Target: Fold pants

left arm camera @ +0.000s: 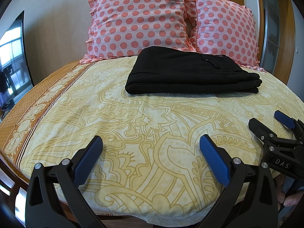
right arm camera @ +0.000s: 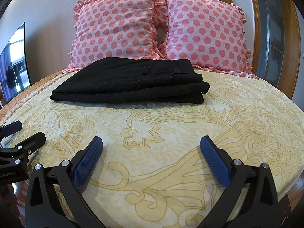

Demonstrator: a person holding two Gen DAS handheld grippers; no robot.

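Black pants (left arm camera: 190,72) lie folded in a flat stack on the bed, far from me, just in front of the pillows; they also show in the right wrist view (right arm camera: 131,81). My left gripper (left arm camera: 151,144) is open and empty, low over the near end of the bed. My right gripper (right arm camera: 152,144) is open and empty too, beside it. The right gripper also shows at the right edge of the left wrist view (left arm camera: 269,121), and the left gripper at the left edge of the right wrist view (right arm camera: 26,131). Neither touches the pants.
The bed has a yellow patterned sheet (left arm camera: 152,125) with an orange border on the left. Two pink polka-dot pillows (left arm camera: 138,19) (left arm camera: 224,32) lean on the wall behind the pants. A mirror (left arm camera: 13,57) stands left; a wooden door frame (right arm camera: 285,38) stands right.
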